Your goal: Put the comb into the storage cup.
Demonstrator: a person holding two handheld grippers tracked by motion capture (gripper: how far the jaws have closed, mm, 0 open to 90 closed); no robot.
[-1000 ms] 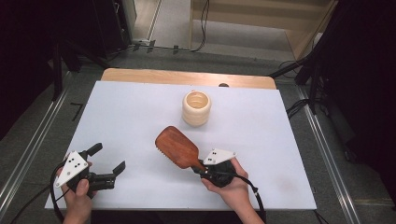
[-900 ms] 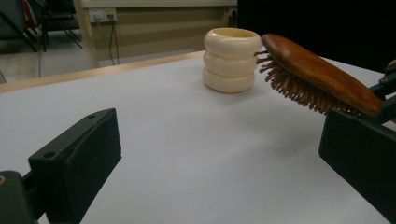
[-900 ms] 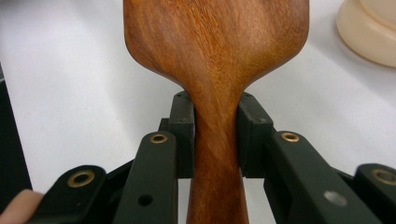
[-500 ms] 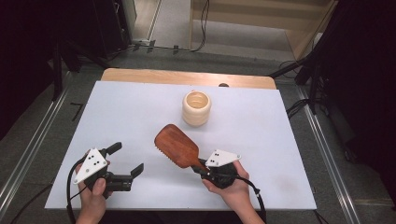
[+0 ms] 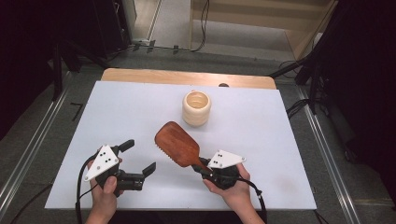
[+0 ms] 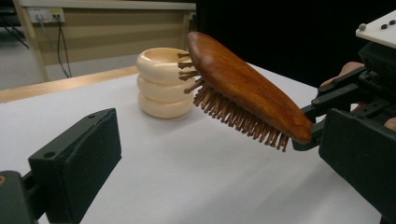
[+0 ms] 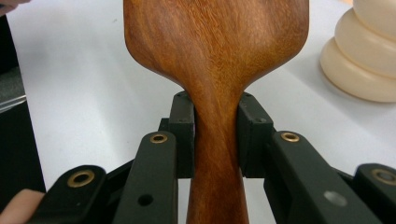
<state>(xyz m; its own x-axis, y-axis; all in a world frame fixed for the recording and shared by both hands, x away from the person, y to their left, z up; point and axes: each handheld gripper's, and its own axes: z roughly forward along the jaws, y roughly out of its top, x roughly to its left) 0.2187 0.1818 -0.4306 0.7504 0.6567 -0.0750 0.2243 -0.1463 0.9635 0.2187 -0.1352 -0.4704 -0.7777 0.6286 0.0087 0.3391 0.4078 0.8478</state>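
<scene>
1. High view. Hairbrush (image 5: 177,148) of dark wood hung over the white table (image 5: 280,140), its handle pinched in my right gripper (image 5: 204,166) near the front edge. The paddle pointed away from me and to the left, towards the cream ringed cup (image 5: 196,108), which stood upright past the brush head, near it but apart from it. My left gripper (image 5: 138,158) was to the left of the brush, held in my left hand (image 5: 105,189) above the table's near left part. Its jaws stood wide apart with nothing between them, and they pointed towards the brush.

2. Left gripper view. My own two black jaws rose from the bottom corners, far apart and empty. Between them I saw the hairbrush (image 6: 243,86) tilted, its smooth back up and its bristles (image 6: 233,112) facing down towards the table, clear of the surface. The handle end sat in my right gripper at the right edge. The cream ringed cup (image 6: 161,84) stood behind the brush tip; the tip overlapped its rim, and I could not tell whether they touched.

3. Right gripper view. My right gripper's (image 7: 217,135) pads pressed on both sides of the hairbrush's (image 7: 215,51) narrow neck, just below where the paddle widened. The cream ringed cup (image 7: 369,60) showed at the upper right, on the table.
</scene>
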